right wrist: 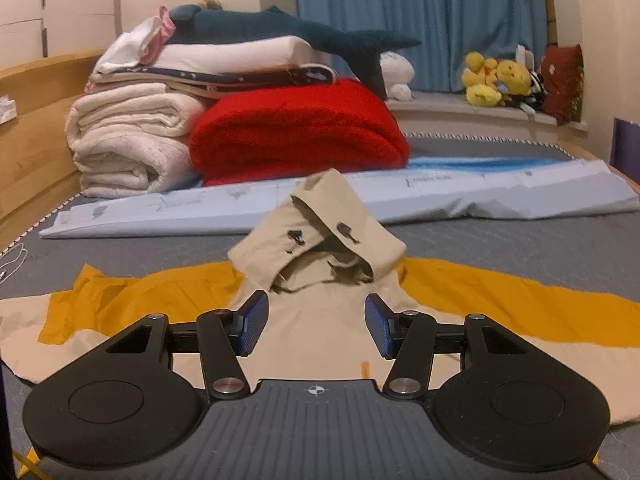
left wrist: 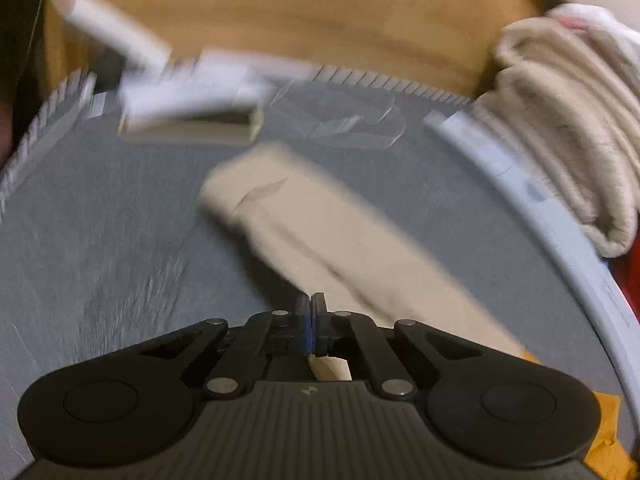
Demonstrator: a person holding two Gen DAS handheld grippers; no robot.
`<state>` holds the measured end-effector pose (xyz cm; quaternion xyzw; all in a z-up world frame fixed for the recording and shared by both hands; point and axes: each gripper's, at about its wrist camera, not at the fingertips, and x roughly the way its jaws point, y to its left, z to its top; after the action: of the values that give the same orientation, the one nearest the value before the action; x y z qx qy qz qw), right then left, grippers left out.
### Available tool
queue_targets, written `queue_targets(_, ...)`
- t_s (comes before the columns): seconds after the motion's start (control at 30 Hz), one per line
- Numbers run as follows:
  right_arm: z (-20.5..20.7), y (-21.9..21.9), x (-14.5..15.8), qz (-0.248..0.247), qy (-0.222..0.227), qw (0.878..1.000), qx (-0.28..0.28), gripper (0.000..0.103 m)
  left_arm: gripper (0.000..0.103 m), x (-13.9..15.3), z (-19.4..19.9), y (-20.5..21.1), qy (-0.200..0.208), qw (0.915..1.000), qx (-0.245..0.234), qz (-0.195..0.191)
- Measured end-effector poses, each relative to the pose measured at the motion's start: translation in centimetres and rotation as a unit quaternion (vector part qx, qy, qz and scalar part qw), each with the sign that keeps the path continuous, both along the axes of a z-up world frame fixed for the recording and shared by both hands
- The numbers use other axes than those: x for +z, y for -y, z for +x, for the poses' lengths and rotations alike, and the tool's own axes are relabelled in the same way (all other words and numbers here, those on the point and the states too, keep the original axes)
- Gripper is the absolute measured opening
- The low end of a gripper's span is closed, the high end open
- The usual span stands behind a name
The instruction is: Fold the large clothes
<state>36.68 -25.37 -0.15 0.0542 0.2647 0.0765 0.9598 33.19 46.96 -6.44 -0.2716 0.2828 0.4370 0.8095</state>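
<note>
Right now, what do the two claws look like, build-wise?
Both match. The left claw and right claw each have a grey ribbed base plate with a small round mark, two black rounded housings with circular recesses at the sides, and black link arms joined by silver pins. The right claw's pads are blue and textured. No cables, hands or sleeves in view.
</note>
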Motion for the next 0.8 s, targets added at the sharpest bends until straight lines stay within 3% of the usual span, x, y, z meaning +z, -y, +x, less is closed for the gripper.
queue_targets(0.07,-0.2,0.5,0.1,-0.003,-0.003,1.000,-0.002,0.047,0.000,3.2,1.1,3.4,0.024,0.9982,-0.028,0.048)
queue_targets(0.13,-0.5,1.1,0.2,-0.004,-0.004,1.000,-0.005,0.038,0.000,6.3,2.2,7.5,0.064,0.9926,-0.075,0.071)
queue_targets(0.2,-0.8,1.9,0.3,0.000,-0.010,1.000,-0.007,0.016,0.000,9.2,3.1,12.7,0.104,0.9798,-0.143,0.093)
queue_targets(0.23,-0.9,2.3,0.3,0.002,-0.014,1.000,-0.010,0.012,0.000,10.4,3.5,15.5,0.119,0.9704,-0.180,0.107)
queue_targets(0.33,-1.5,3.4,0.0,-0.002,-0.024,0.999,-0.021,0.007,0.000,13.0,4.0,26.0,0.159,0.9263,-0.314,0.135)
queue_targets(0.43,-1.8,4.6,-0.3,0.003,-0.043,0.999,-0.030,0.008,0.000,12.9,3.7,36.1,0.169,0.8645,-0.460,0.112)
queue_targets(0.5,-1.9,5.6,-0.4,0.014,-0.052,0.998,-0.039,0.008,0.001,11.5,3.4,41.5,0.148,0.8260,-0.541,0.059)
queue_targets(0.57,-1.7,6.6,-0.5,0.023,-0.060,0.997,-0.046,0.012,0.014,9.2,3.7,45.9,0.083,0.7689,-0.634,-0.012)
queue_targets(0.6,-1.6,6.9,-0.5,0.028,-0.062,0.997,-0.048,0.019,0.014,8.6,3.4,47.1,0.065,0.7555,-0.652,-0.019)
queue_targets(0.63,-1.5,7.3,-0.4,0.034,-0.061,0.996,-0.052,0.023,0.014,8.7,3.0,47.6,0.058,0.7580,-0.650,-0.011)
queue_targets(0.67,-1.3,7.8,-0.3,0.042,-0.061,0.995,-0.059,0.026,0.015,9.3,2.8,47.0,0.063,0.7708,-0.634,-0.006)
queue_targets(0.7,-1.2,8.1,-0.2,0.051,-0.061,0.995,-0.063,0.026,0.015,10.1,2.8,45.9,0.072,0.7863,-0.613,-0.016)
queue_targets(0.77,-1.1,8.9,0.1,0.079,-0.061,0.993,-0.063,0.026,0.015,11.7,3.3,42.6,0.087,0.8255,-0.555,-0.051)
queue_targets(0.8,-1.0,9.0,0.2,0.087,-0.060,0.992,-0.062,0.019,0.015,12.4,3.6,41.3,0.085,0.8457,-0.523,-0.060)
